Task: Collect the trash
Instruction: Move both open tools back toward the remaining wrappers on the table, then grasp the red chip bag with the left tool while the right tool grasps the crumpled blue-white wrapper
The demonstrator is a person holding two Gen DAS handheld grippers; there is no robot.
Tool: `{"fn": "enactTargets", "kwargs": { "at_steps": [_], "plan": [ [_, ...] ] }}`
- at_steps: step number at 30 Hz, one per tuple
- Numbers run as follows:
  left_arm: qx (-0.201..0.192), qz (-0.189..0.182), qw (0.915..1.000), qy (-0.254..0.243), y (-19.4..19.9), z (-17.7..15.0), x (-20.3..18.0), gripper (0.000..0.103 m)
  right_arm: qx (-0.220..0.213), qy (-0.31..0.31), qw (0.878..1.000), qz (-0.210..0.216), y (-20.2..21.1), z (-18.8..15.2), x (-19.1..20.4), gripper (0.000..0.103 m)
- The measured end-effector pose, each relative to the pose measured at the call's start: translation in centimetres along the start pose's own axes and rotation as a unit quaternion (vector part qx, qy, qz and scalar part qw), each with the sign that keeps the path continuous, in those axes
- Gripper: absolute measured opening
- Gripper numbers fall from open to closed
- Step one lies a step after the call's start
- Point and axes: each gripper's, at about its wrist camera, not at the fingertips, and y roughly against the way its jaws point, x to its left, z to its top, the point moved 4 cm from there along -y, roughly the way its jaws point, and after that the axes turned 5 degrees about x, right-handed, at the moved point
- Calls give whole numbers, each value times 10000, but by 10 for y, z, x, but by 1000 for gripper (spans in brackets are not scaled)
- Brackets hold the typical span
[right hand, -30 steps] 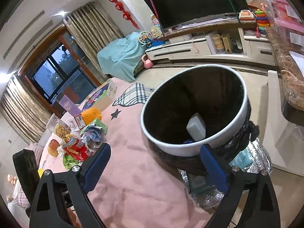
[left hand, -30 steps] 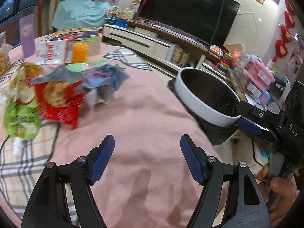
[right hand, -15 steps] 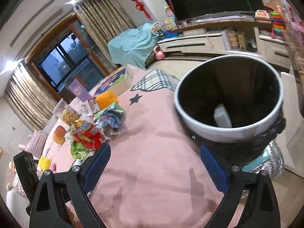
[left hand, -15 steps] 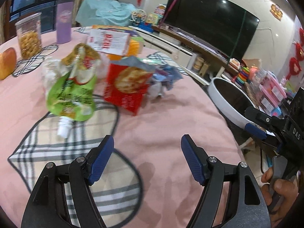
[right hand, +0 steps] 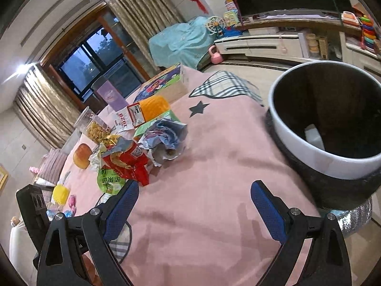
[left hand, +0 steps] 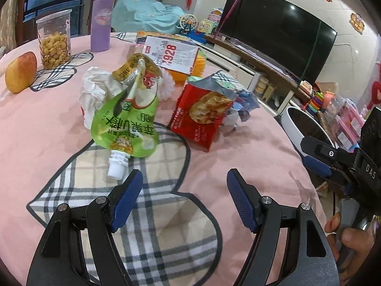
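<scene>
A pile of trash lies on the pink tablecloth: a green spouted pouch (left hand: 126, 128), a red snack bag (left hand: 202, 115), crumpled white paper (left hand: 91, 95) and a crumpled blue wrapper (left hand: 245, 102). My left gripper (left hand: 184, 190) is open and empty, just in front of the pouch's white spout (left hand: 116, 165). My right gripper (right hand: 194, 199) is open and empty above the cloth, between the pile (right hand: 128, 159) and the white-rimmed trash bin (right hand: 333, 162). A white piece (right hand: 314, 137) lies inside the bin.
An apple (left hand: 21, 71), a snack jar (left hand: 55, 44), a purple bottle (left hand: 101, 22), an orange pack with a price card (left hand: 176, 56) and a box (right hand: 164, 82) stand behind the pile. The bin (left hand: 307, 128) stands off the table's right edge.
My left gripper has swung left from the bin and closed in on the trash pile. My right gripper has drawn back from the bin toward the table. Both stay open.
</scene>
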Motion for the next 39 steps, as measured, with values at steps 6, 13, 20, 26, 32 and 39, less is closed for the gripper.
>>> {"fn": "enactTargets", "kwargs": {
  "at_steps": [6,13,20,26,32,39],
  "plan": [
    [43,6,10000,29,-7,8,9,75,128,54,9999,14,-15,7,4,96],
    [23,2,10000,-92,-12,20,12,74,176,150,9997,85,-28,14,4,96],
    [-14,-48,9996,-276,-18,36,8,73,223,122,9993,290,-42,25,0,96],
    [64,-123,9991,-400,-29,46,3,65,356,171,9983,430,-59,37,4,95],
    [187,-296,9982,-484,-41,53,-2,40,471,384,9968,528,-78,49,16,93],
    [295,-524,9964,-590,-47,52,-5,10,739,409,9943,652,-100,53,18,49]
  ]
}}
